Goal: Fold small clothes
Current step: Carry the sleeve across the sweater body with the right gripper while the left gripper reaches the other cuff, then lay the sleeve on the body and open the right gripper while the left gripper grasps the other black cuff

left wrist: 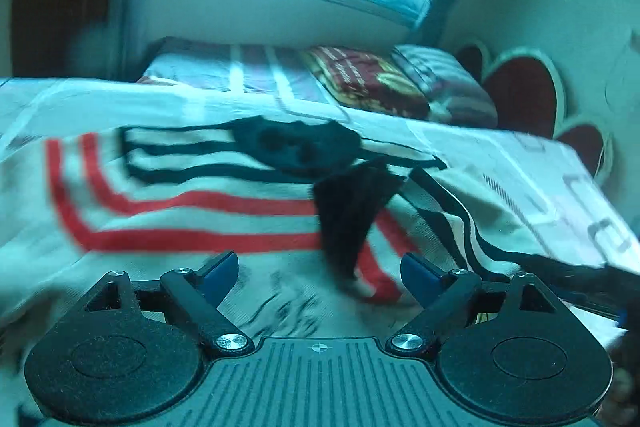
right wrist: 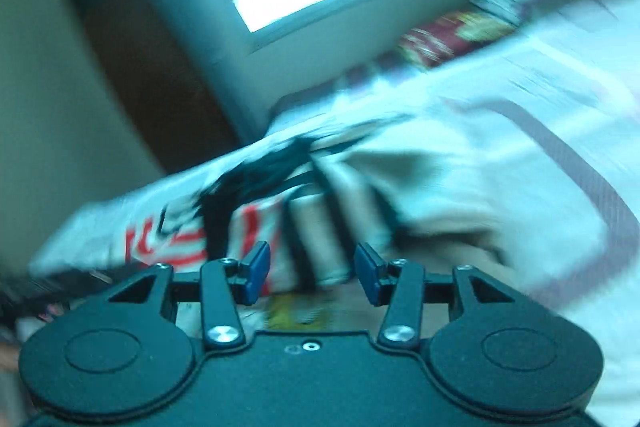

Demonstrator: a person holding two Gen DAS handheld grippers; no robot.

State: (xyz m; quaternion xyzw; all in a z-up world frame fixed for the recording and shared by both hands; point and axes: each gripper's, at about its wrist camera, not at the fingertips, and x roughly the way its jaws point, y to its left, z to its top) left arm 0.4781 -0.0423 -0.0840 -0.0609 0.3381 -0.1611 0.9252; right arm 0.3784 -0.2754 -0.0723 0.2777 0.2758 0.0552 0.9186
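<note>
Blue-padded jaws of the left gripper (left wrist: 318, 273) stand apart just above the white knitted garment with red and dark stripes (left wrist: 192, 203), which lies spread on the pale patterned bed (left wrist: 520, 163). Right gripper (right wrist: 312, 269) jaws also stand apart, holding nothing. Judging by this, a fold is about to start; next, each should pinch an edge.
</note>
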